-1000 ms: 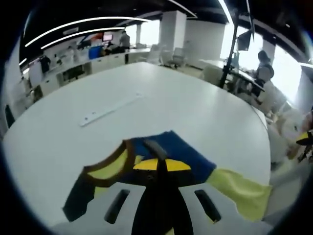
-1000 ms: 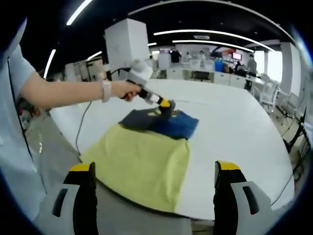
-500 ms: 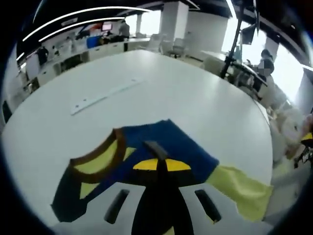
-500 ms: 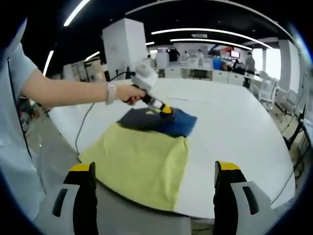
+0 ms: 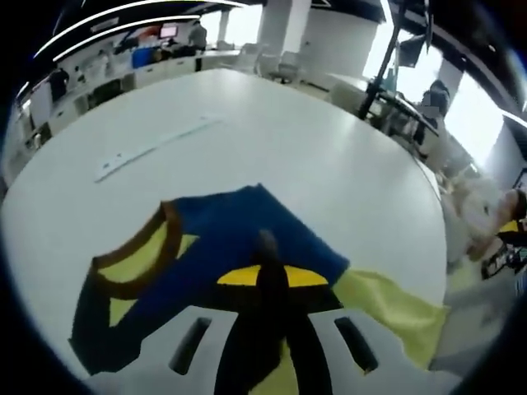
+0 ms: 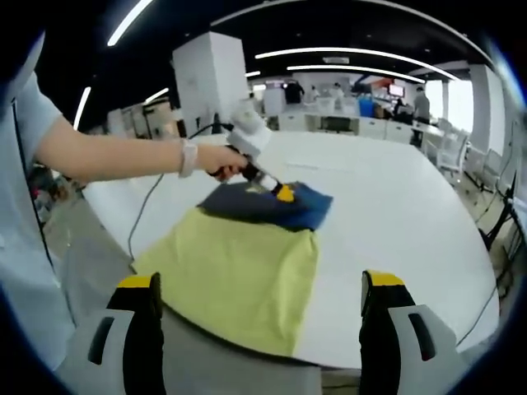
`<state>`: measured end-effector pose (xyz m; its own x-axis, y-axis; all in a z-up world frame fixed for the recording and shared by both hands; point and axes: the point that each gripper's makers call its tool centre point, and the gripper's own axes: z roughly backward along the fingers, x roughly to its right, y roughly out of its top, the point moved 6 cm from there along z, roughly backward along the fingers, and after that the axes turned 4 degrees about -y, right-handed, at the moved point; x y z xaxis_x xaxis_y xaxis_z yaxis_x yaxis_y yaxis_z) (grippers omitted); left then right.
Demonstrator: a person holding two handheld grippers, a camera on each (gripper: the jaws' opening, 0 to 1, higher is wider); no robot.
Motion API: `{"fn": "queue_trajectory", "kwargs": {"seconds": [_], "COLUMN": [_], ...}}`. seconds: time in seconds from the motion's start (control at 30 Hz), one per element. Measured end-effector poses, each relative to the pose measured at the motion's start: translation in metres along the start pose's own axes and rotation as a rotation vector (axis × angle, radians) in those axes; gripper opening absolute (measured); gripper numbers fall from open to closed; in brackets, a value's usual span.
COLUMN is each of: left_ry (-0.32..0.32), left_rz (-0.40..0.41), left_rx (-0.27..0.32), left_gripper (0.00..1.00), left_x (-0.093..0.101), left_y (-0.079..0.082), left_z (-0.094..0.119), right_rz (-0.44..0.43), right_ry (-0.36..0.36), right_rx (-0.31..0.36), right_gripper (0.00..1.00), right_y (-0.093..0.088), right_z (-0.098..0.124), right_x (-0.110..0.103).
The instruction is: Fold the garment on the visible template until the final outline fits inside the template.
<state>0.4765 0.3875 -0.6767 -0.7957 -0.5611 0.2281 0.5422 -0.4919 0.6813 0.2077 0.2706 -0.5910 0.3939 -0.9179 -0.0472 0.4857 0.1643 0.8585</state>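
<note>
The big white bench point(image 6: 395, 206) runs wide and rounded under everything, with an open office of desks and chairs behind it. On its near edge lies the yellow template point(image 6: 235, 276), a soft cloth sheet whose front hangs a little over the rim; in the left gripper view a corner of it point(image 5: 387, 309) pokes out from under the garment on the right side.

The garment point(image 6: 268, 206), a dark blue top with a brown-trimmed neckline, sits bunched on the far end of that template, partly on it and partly reaching onto the bare bench beyond. In my left gripper view it point(image 5: 222, 247) spreads right ahead of my jaws, the neck opening point(image 5: 136, 263) off to the left with yellow showing through it.

My forearm point(image 6: 115, 156) reaches in from the left of the right gripper view, holding my left tool point(image 6: 282, 193) down on the blue cloth. Its jaws are pressed together with no gap between the yellow tips point(image 5: 268, 276), and they sit against the fabric; whether cloth is actually pinched between them I cannot tell.

My right tool point(image 6: 259, 317) hangs at the near edge above the template, jaws spread wide apart with nothing between them.

A long white strip point(image 5: 152, 148) lies farther out on the bench, well apart from the garment.
</note>
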Motion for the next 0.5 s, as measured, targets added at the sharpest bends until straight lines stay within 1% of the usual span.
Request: {"fn": "queue_trajectory", "kwargs": {"seconds": [0.07, 0.1, 0.17, 0.27, 0.33, 0.43, 0.5], "left_ry": [0.008, 0.049, 0.09, 0.075, 0.098, 0.101, 0.112], "left_rz": [-0.012, -0.028, -0.02, 0.002, 0.002, 0.016, 0.014], "left_rx": [0.007, 0.036, 0.06, 0.029, 0.028, 0.016, 0.005], "left_gripper": [0.07, 0.07, 0.08, 0.09, 0.1, 0.1, 0.11], "left_x": [0.0, -0.005, -0.012, -0.019, -0.025, -0.03, -0.033], "left_y": [0.001, 0.004, 0.006, 0.001, -0.002, -0.008, -0.013], "left_z": [0.0, 0.002, 0.007, 0.011, 0.014, 0.015, 0.013], "right_rz": [0.0, 0.0, -0.002, -0.004, -0.003, -0.002, 0.001], "right_ry": [-0.002, -0.003, -0.003, -0.001, 0.001, 0.011, 0.017], "right_rx": [0.001, 0.001, 0.004, 0.002, -0.005, -0.005, -0.001], "right_gripper": [1.0, 1.0, 1.0, 1.0, 1.0, 0.99, 0.97], "right_y": [0.0, 0.0, 0.0, -0.002, -0.003, -0.003, 0.0], "right_z": [0.001, 0.001, 0.002, 0.002, 0.001, -0.001, -0.001], "right_x": [0.001, 0.001, 0.0, 0.0, -0.001, -0.003, -0.004]}}
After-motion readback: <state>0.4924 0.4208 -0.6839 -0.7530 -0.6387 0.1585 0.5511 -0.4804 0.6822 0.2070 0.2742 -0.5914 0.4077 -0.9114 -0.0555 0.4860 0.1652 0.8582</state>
